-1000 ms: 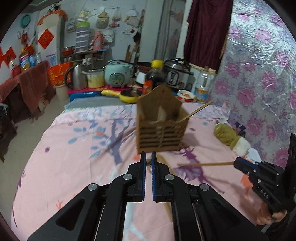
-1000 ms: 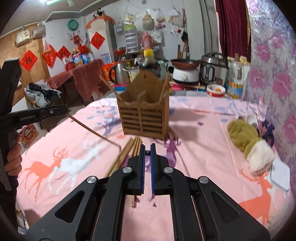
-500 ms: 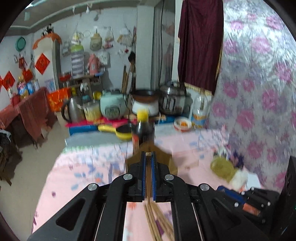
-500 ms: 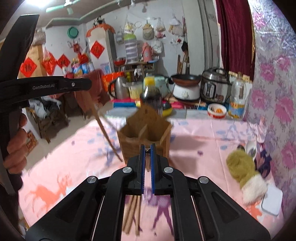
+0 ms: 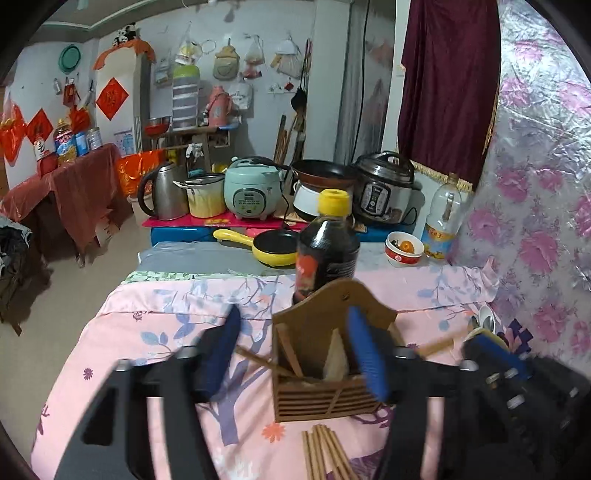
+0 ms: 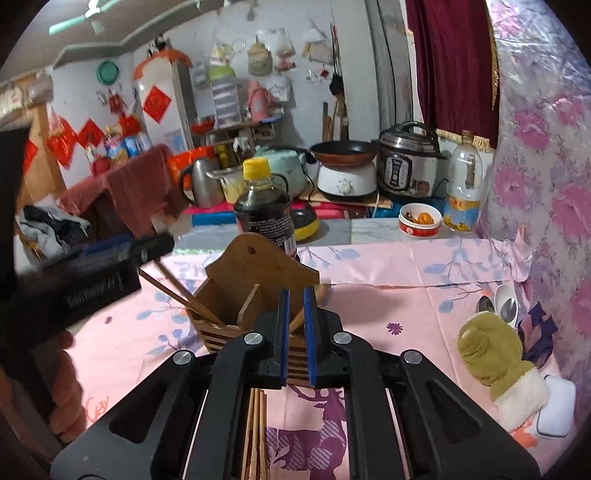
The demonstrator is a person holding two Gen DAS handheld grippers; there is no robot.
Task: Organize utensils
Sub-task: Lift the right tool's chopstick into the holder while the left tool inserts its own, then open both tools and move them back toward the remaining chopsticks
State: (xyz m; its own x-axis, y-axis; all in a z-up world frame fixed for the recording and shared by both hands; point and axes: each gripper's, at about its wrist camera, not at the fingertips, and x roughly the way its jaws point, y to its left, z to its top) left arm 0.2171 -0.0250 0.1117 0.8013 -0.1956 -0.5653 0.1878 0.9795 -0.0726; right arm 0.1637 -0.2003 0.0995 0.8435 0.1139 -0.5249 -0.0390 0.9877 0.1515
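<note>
No text is legible; lettering on the left tongs (image 6: 94,291) is blurred.

Lighting: indoor, moderately bright, even; source overhead, a ceiling tube light (image 6: 75,23) showing as a pale streak at the upper left of the right wrist view. Shadows: soft, short, falling beneath the wooden utensil holder (image 5: 325,354) onto the pink cloth (image 5: 155,332).
Glare: mild sheen on the floral plastic wall covering (image 5: 535,184) and on the pressure cooker (image 6: 408,162).
Blur: left gripper (image 5: 295,354) heavily motion-smeared in its own view, blue pads streaked; background there stays sharp. Right gripper (image 6: 295,332) crisp; the other gripper's body at left edge smeared.
Distortion: strong fisheye bowing; black vignette at all corners.
</note>
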